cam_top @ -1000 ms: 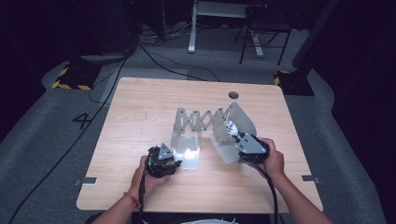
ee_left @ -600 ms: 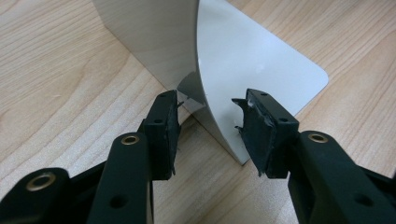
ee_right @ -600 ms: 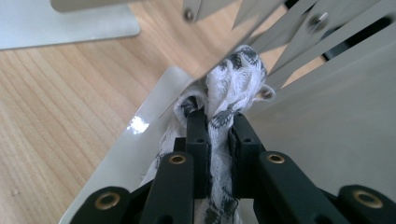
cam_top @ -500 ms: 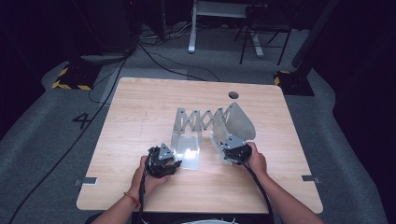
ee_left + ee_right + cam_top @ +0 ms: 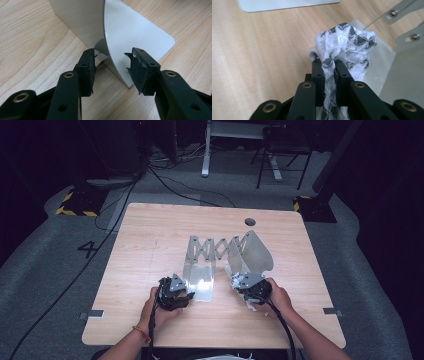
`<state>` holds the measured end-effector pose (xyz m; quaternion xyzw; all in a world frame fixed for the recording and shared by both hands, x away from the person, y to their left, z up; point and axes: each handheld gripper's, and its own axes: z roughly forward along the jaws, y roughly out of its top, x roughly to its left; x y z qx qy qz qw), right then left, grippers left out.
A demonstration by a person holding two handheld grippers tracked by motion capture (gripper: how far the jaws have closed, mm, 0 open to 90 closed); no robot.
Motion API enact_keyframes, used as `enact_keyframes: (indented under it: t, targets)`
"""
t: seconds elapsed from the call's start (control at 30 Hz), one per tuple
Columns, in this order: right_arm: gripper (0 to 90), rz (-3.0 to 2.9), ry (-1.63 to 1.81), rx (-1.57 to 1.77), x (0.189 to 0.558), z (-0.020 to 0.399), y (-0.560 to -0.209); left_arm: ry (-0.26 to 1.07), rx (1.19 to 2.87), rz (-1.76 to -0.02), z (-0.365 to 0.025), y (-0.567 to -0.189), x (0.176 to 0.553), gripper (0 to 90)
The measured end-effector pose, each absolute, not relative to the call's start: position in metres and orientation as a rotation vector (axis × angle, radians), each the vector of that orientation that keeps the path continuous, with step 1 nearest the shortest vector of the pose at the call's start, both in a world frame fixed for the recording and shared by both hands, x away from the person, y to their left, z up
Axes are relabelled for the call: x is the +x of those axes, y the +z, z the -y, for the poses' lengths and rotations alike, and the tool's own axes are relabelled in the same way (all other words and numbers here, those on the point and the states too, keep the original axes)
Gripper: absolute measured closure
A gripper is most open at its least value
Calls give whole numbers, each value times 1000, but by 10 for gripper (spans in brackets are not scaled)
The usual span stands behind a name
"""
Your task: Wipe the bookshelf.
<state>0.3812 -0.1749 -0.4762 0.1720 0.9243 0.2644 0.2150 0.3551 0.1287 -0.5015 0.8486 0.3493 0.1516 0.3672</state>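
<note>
High view: left tongs [image 5: 186, 294] gape astride metal rack [image 5: 220, 257]; right tongs [image 5: 239, 283] clamp patterned cloth [image 5: 344, 47].

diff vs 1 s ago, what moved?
The right gripper came in from the right plate's outer side toward the table's near edge and now sits low at that plate's foot, jaws clamped on the black-and-white cloth. The left gripper stayed at the left plate, jaws astride its corner without pressing. The expanding metal bookend kept its place on the table.
</note>
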Motion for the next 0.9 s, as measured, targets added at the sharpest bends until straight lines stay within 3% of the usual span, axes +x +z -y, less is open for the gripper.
enact_keyframes:
  t: [0.47,0.9]
  targets:
    - [817,-2334,640,702,398,181,-476,389,2185,-891,-129,-501,354,548]
    - [817,-2064,957,685,382,182,-424,399,2188,-883,-128,-501,354,539]
